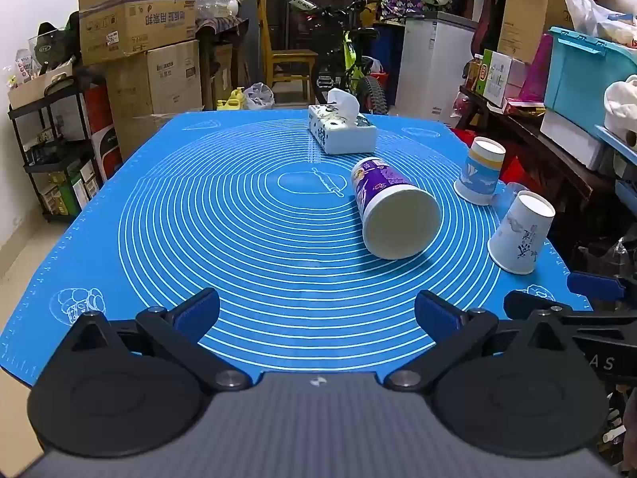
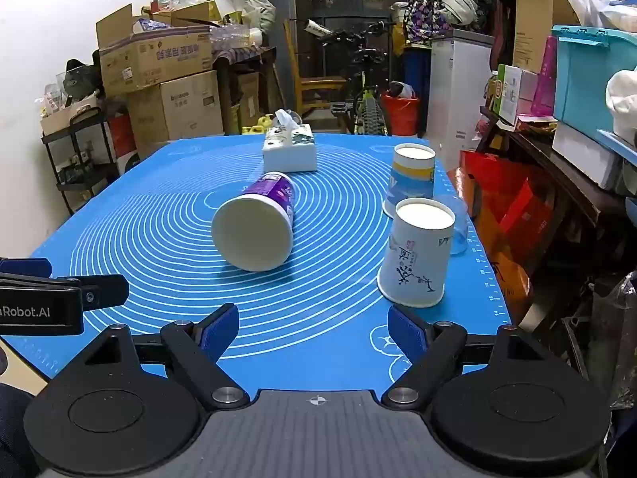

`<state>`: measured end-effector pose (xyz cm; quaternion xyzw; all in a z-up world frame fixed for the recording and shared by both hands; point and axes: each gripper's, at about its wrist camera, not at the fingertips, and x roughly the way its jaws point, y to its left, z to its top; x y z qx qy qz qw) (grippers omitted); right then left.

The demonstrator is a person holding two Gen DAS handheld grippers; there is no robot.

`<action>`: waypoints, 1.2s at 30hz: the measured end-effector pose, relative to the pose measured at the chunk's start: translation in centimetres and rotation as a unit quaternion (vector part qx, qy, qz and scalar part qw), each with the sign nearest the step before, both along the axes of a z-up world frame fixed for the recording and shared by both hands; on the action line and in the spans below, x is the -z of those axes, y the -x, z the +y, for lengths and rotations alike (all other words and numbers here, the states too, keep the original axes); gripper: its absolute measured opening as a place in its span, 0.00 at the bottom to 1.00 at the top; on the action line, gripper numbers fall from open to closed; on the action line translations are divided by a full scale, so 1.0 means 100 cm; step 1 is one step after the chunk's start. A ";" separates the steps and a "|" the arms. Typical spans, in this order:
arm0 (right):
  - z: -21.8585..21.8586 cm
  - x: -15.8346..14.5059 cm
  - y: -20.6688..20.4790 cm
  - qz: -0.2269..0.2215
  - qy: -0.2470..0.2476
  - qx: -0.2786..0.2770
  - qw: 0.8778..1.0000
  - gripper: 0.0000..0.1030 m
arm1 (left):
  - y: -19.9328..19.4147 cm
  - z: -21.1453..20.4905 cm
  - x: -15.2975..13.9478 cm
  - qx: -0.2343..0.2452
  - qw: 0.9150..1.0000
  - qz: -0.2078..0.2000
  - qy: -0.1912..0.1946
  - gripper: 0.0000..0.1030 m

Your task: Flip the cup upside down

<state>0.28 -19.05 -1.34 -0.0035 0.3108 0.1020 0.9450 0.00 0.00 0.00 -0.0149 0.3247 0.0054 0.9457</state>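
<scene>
Item 1: purple cup [image 1: 392,209], paper, lay on its side on the mat [image 1: 239,239], just nearer than the tissue box [image 1: 342,133]; its white flat end faced the cameras, its far end pointed toward the box. Whether that near end was base or mouth could not be told.

Item 2: ink cup [image 2: 416,253], white with dark brushwork, stood wide end down, right of the purple cup and near the mat's right edge. Apparently already flipped.

Item 3: striped cup [image 2: 410,181], blue and yellow, also wide end down, just beyond the ink cup. A clear plastic thing [image 2: 460,235] showed behind the ink cup; kind uncertain.

Item 4: left gripper [image 1: 316,314], fingers spread wide, empty, held well short of the purple cup.

Item 5: right gripper [image 2: 314,332], likewise spread and empty, with the ink cup just ahead of its right finger.

Handling note (judgement): the purple cup seemed the one left to turn. A light pinch across its wall, mid-length, would likely serve; paper crushes and a lying cup rolls, so closing slowly and squarely looked wise. It should be set down clear of the box and the two standing cups.

Surface: blue baking mat with white concentric rings, covering the table.

Room: cluttered store. Beyond the box, a bicycle [image 1: 354,63] and a wooden chair [image 1: 286,59]; left of it, stacked cartons [image 1: 139,28] and a black rack [image 1: 51,151]; right of it, a white freezer [image 1: 434,59] and a teal bin [image 1: 585,71] on shelving
</scene>
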 end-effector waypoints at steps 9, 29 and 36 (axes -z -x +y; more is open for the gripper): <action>0.000 0.000 0.001 -0.002 0.000 -0.003 1.000 0.82 | -0.001 0.001 0.000 0.001 1.000 0.007 0.002 1.00; 0.005 0.004 -0.003 -0.001 0.013 0.003 1.000 0.82 | -0.002 0.001 0.002 0.003 1.000 0.005 0.000 1.00; 0.005 0.004 -0.003 -0.001 0.013 0.002 1.000 0.82 | -0.002 0.001 0.003 0.003 1.000 0.006 0.001 1.00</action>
